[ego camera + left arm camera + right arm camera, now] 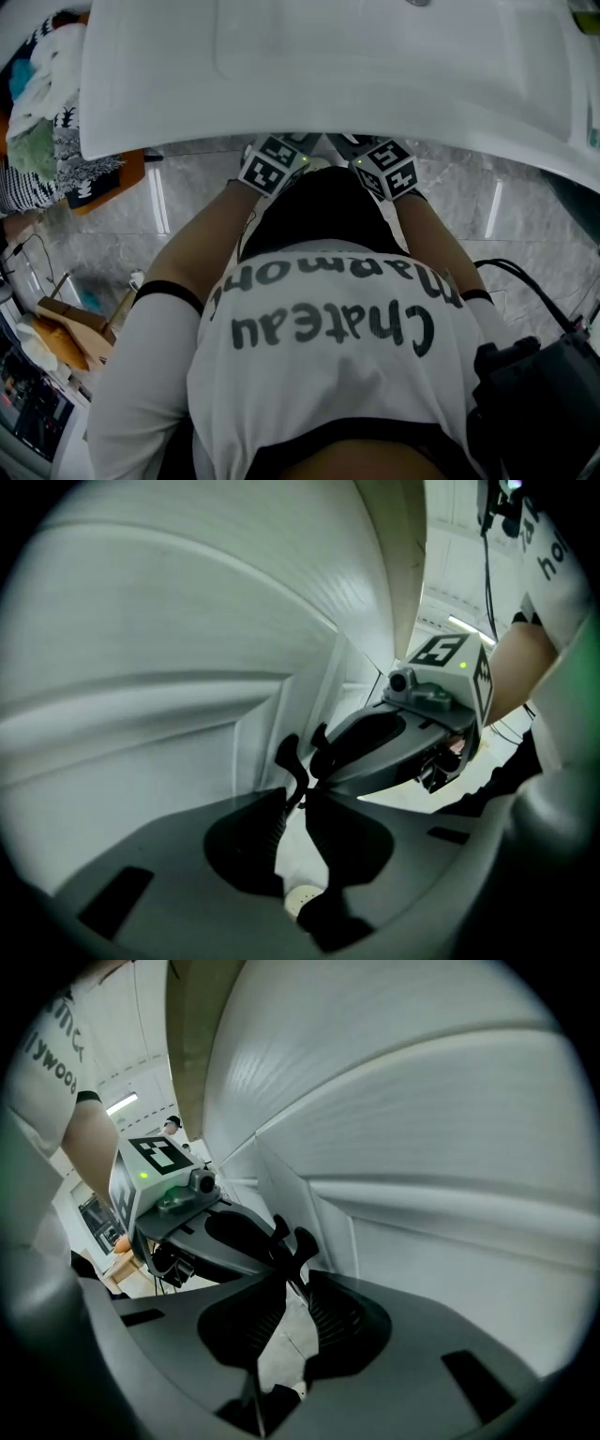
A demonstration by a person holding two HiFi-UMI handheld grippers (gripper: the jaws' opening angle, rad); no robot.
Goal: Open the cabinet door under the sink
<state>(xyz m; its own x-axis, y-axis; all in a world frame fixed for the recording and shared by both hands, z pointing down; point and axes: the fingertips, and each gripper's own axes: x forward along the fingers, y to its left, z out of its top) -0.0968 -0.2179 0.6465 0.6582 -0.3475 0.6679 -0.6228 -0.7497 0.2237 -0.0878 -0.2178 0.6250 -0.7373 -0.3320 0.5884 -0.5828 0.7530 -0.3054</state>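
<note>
The white sink (328, 66) overhangs both grippers in the head view, so only their marker cubes (272, 164) (386, 167) show and the jaws are hidden. In the left gripper view my left gripper (298, 803) is closed to a narrow gap on the foot of a thin black door handle (289, 759) on the white panelled cabinet door (169, 724). In the right gripper view my right gripper (295, 1283) pinches the neighbouring black handle (305, 1241) on the other door (450, 1232). The two grippers meet tip to tip at the seam between the doors.
A grey marble floor (178, 206) lies under the sink. Clothes and patterned fabric (47, 131) pile up at the left, with wooden items (66, 328) nearer. A black device with cables (534, 394) sits at the lower right. The person's torso fills the middle.
</note>
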